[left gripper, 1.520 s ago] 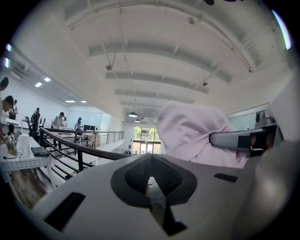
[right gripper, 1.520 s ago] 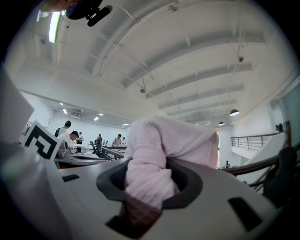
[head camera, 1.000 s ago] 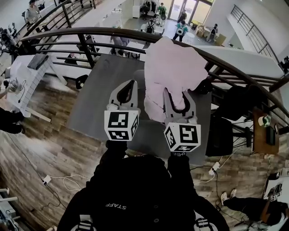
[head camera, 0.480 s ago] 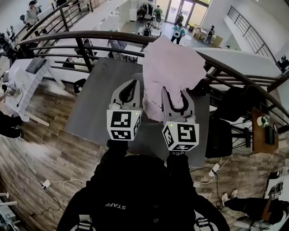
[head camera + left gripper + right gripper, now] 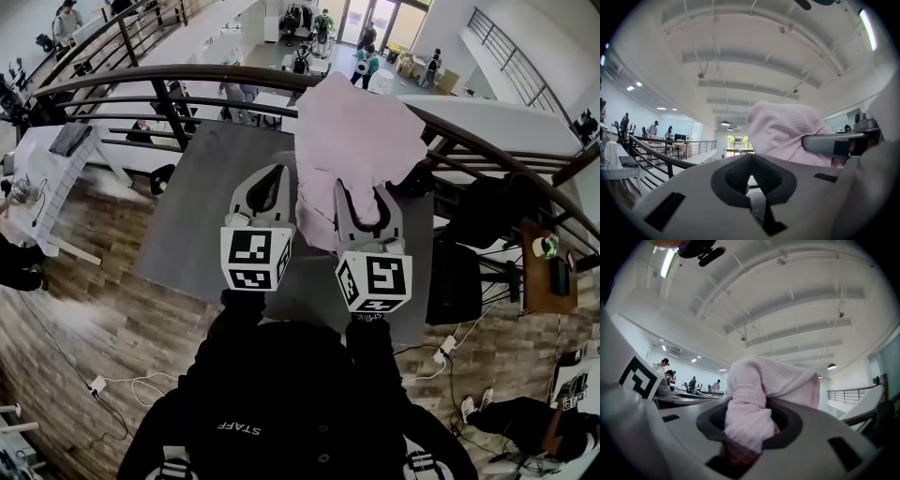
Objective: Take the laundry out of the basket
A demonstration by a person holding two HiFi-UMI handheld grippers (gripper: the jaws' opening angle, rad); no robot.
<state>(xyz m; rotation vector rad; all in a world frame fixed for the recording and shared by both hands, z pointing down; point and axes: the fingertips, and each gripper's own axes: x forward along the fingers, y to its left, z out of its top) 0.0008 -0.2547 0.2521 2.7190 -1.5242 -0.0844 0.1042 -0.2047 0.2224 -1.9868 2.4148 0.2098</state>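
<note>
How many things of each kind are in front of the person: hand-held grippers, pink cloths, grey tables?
Hand-held grippers: 2 (left hand-held gripper, right hand-held gripper)
Pink cloth: 1
Grey table: 1
Total: 4

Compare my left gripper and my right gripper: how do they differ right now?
The right gripper is clamped on a bunched pink cloth; the left gripper holds nothing. The left gripper's jaws meet at the tips, while the right gripper's jaws are parted by the cloth wedged between them. Both point forward, side by side.
</note>
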